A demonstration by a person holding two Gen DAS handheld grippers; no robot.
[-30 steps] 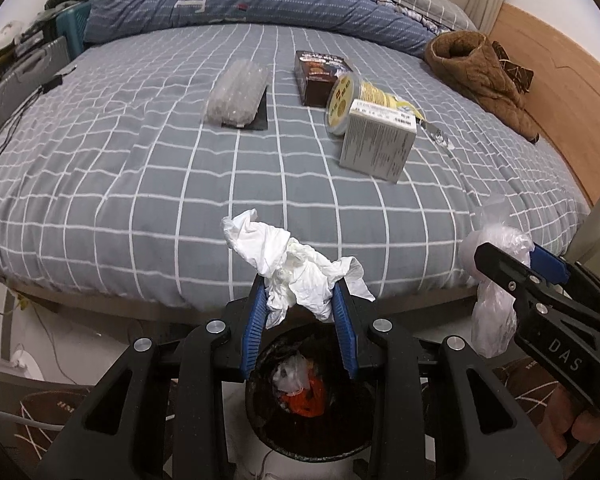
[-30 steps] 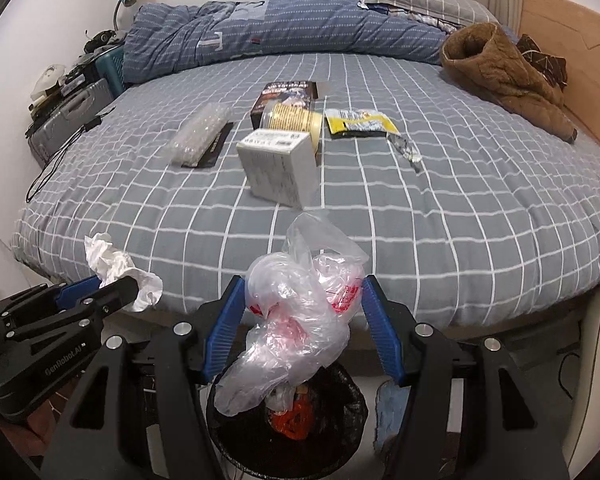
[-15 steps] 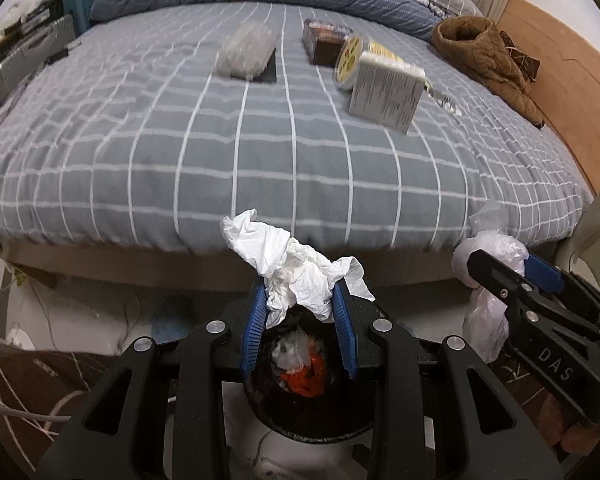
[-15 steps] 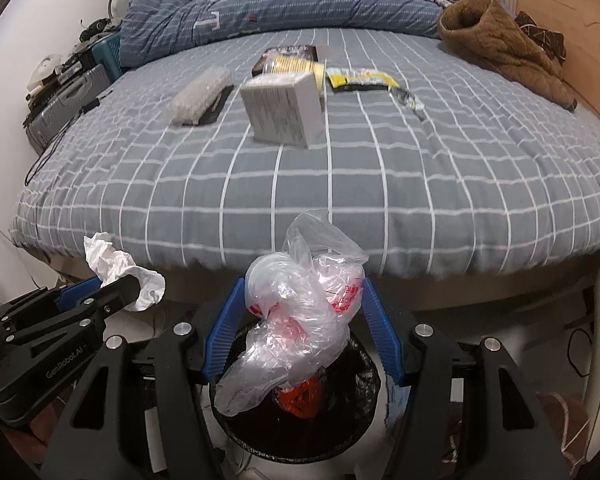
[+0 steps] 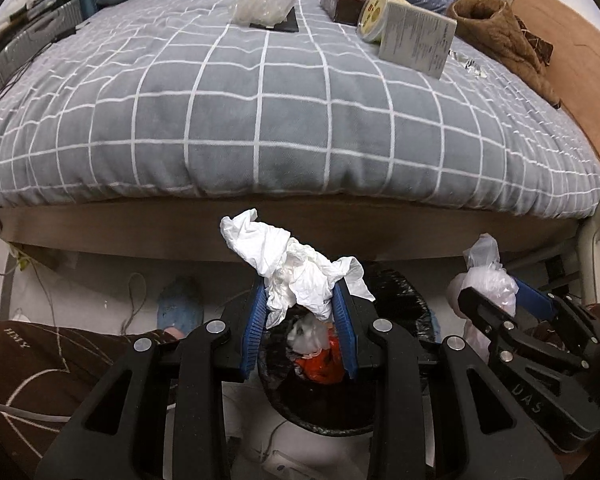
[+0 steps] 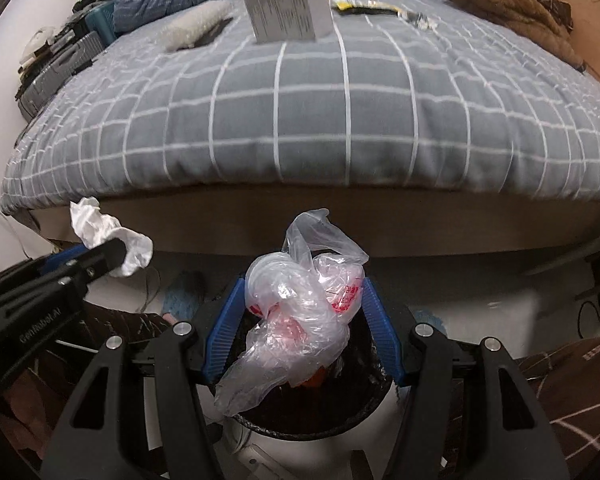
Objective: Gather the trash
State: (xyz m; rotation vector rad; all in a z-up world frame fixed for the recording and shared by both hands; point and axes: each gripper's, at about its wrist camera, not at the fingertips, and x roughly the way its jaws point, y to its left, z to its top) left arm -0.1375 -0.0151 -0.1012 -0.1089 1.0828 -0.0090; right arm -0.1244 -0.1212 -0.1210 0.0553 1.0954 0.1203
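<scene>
From the left wrist: a round yellow-lidded tub (image 5: 374,14) and a dark brown box (image 5: 342,4) on the grey checked bedspread (image 5: 292,120), neither of them clear from the other side, where the upright white carton (image 6: 288,6) stands in front of that patch. From the right wrist: a yellow and black packet (image 6: 364,6) lying behind the carton, missing from the left view; also the printed red marks on the plastic. Common to both: bubble wrap on a dark flat thing (image 5: 266,6), a brown fleece garment (image 5: 500,36) toward the wooden headboard side, a blue slipper (image 5: 178,306) on the floor under the bed edge. Left gripper (image 5: 300,314) pinched nearly closed on a crumpled white tissue (image 5: 296,272), blue pads (image 5: 254,326) pressing both flanks, most of the wad sticking up past the tips. Right gripper (image 6: 300,324) about half spread, clamped on a bunched clear plastic bag (image 6: 304,300) that fills the gap, a loose tail of film drooping low toward the bin. Both loads held directly above the black-lined trash bin (image 6: 364,412) on the floor at the foot of the bed, side by side, not touching each other. Inside the bin, something orange-red (image 5: 322,364) and a bit of pale wrapper. Brown patterned trouser fabric (image 5: 40,372) at the lower corners.
</scene>
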